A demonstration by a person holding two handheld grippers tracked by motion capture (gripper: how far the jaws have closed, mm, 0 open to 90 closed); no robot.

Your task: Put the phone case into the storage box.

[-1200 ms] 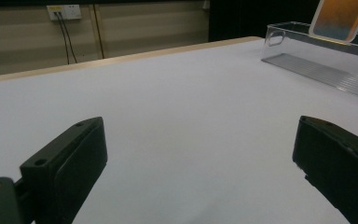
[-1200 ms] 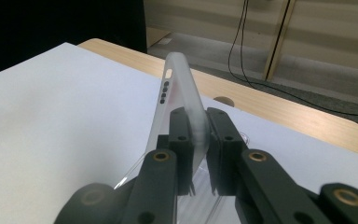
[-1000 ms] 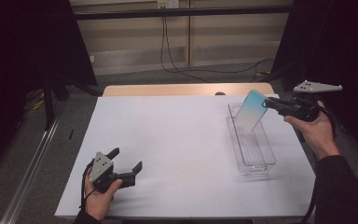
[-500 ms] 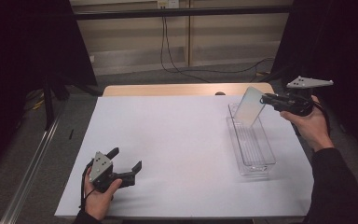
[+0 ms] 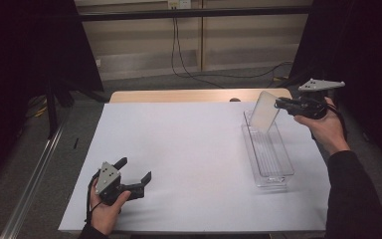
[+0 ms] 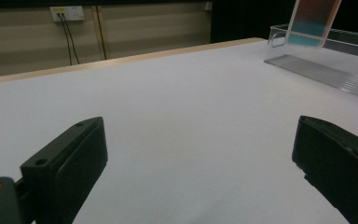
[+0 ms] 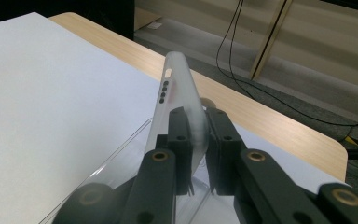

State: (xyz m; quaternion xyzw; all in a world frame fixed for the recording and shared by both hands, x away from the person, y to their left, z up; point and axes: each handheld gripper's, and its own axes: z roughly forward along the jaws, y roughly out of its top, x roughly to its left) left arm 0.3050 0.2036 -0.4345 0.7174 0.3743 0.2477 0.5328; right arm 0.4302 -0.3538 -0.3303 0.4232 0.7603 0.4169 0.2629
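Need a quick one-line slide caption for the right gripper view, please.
Right gripper clamps a translucent phone case edge-on above the clear tray at the white table's far end.

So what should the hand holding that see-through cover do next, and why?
Probably lower it a little into the clear tray. The right tongs are shut on the phone case, which hangs tilted over the tray's far end, not yet resting inside. The left tongs sit open on the white table, far from the tray, so they need not help.
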